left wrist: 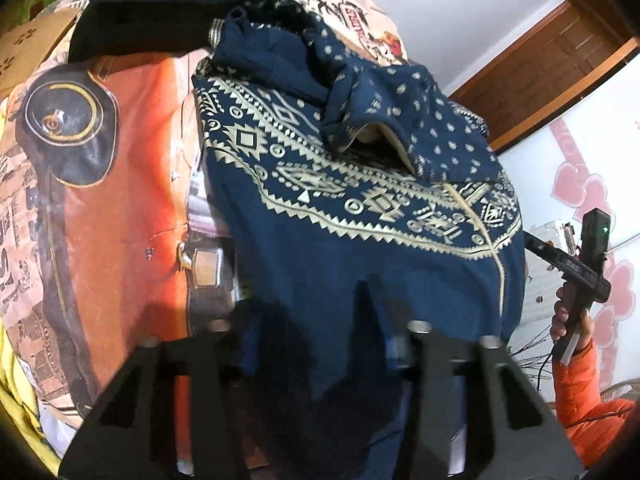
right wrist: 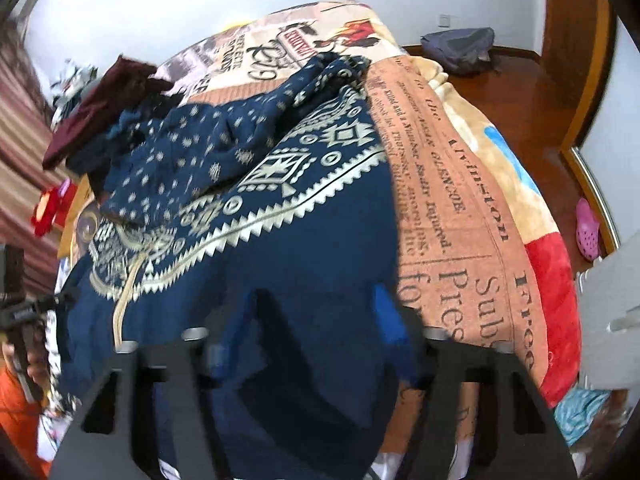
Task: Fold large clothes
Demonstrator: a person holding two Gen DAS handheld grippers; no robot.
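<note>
A navy hooded sweater (left wrist: 320,200) (right wrist: 280,220) with a cream geometric band lies spread on the bed, its dotted hood (left wrist: 400,120) (right wrist: 192,152) bunched at the far end. My left gripper (left wrist: 310,300) comes down on the plain hem nearest me. Its fingers stand a little apart with fabric lying flat between them and no pinch showing. My right gripper (right wrist: 328,304) is at the other side of the same hem, also part open over the cloth. Both views are blurred at the fingertips. A hand (left wrist: 568,320) in an orange sleeve holds the right unit.
The bed carries a printed newspaper-style blanket (left wrist: 120,200) (right wrist: 460,200). Dark clothes (left wrist: 160,8) and a maroon garment (right wrist: 100,108) are heaped beyond the hood. On the wooden floor to the right lie a pink shoe (right wrist: 586,232) and a grey backpack (right wrist: 456,48).
</note>
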